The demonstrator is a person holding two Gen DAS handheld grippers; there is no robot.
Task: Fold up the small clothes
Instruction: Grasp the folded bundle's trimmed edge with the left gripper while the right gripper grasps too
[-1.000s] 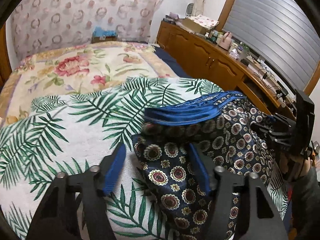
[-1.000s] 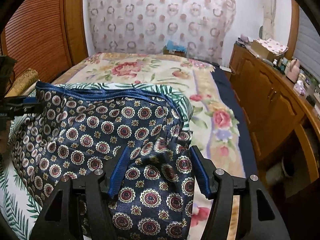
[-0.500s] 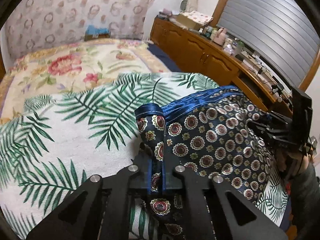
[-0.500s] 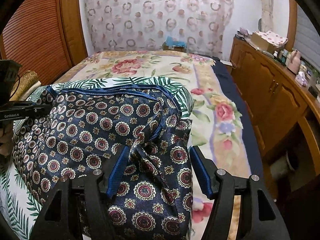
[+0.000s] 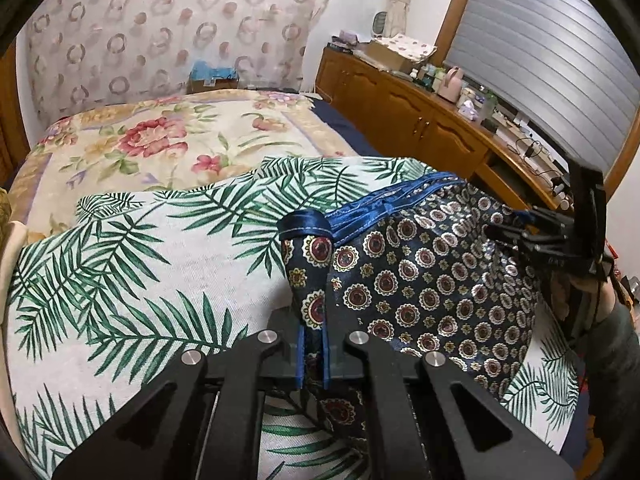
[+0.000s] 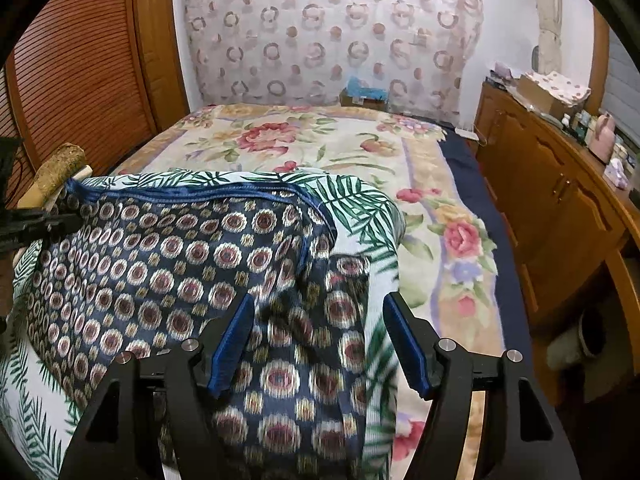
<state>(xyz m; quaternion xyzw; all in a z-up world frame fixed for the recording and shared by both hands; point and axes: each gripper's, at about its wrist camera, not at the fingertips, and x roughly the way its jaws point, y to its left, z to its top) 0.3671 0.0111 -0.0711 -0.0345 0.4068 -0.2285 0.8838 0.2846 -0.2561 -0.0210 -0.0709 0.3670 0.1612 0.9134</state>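
Note:
Navy shorts [image 5: 432, 288] with a round medallion print and a blue satin waistband lie on a palm-leaf cloth [image 5: 132, 264] on the bed. My left gripper [image 5: 312, 354] is shut on the shorts' left waistband corner, bunched upright between the pads. The shorts also show in the right wrist view [image 6: 168, 264]. My right gripper [image 6: 320, 344] is open, its blue pads either side of the shorts' right edge, not pinching it. The right gripper also shows at the right of the left wrist view [image 5: 500, 228].
A floral bedspread [image 6: 320, 140] covers the far part of the bed. A wooden cabinet [image 5: 420, 120] with bottles and boxes runs along the right. A slatted wooden door [image 6: 80, 80] stands at the left. A rolled mat [image 6: 56, 168] lies near the bed's left edge.
My left gripper has closed on the shorts' waistband corner and lifted it a little. My right gripper stays open over the right edge, where the cloth has shifted.

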